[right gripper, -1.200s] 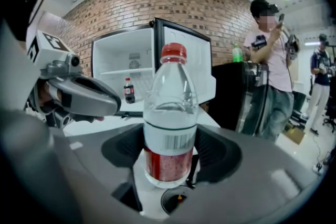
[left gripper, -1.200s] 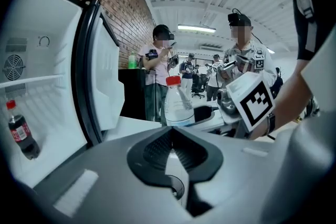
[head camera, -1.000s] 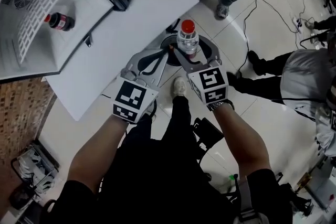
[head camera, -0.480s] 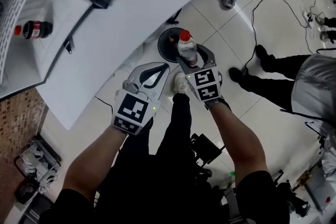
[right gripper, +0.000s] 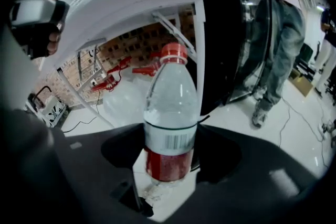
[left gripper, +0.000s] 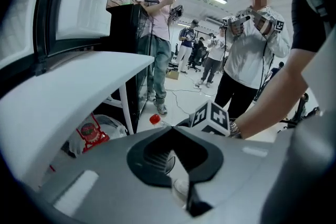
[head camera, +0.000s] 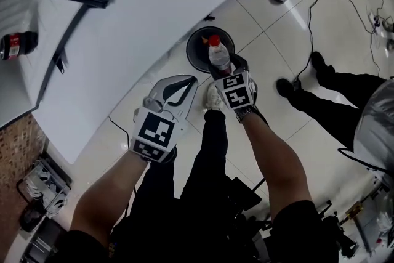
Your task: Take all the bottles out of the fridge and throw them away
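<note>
A clear water bottle (head camera: 220,57) with a red cap and red label stands upright in my right gripper (head camera: 223,71), which is shut on its lower body. It hangs over the mouth of a dark round bin (head camera: 198,53) on the tiled floor. In the right gripper view the water bottle (right gripper: 170,107) fills the centre between the dark jaws of my right gripper (right gripper: 170,147). My left gripper (head camera: 184,82) sits just left of it, jaws together and empty; its tips (left gripper: 171,129) meet in its own view. A dark cola bottle (head camera: 15,45) lies in the fridge at far left.
A white table top (head camera: 141,21) spans the upper left, with its leg (right gripper: 199,50) beside the bin. Plastic bags with red print (left gripper: 90,131) lie under it. People stand close by on the right (head camera: 345,92). Cables (head camera: 308,21) run across the floor.
The right gripper carried the water bottle away from the fridge until it sits over the bin's mouth. The fridge and cola bottle slid to the left edge of view. The left gripper kept alongside.
</note>
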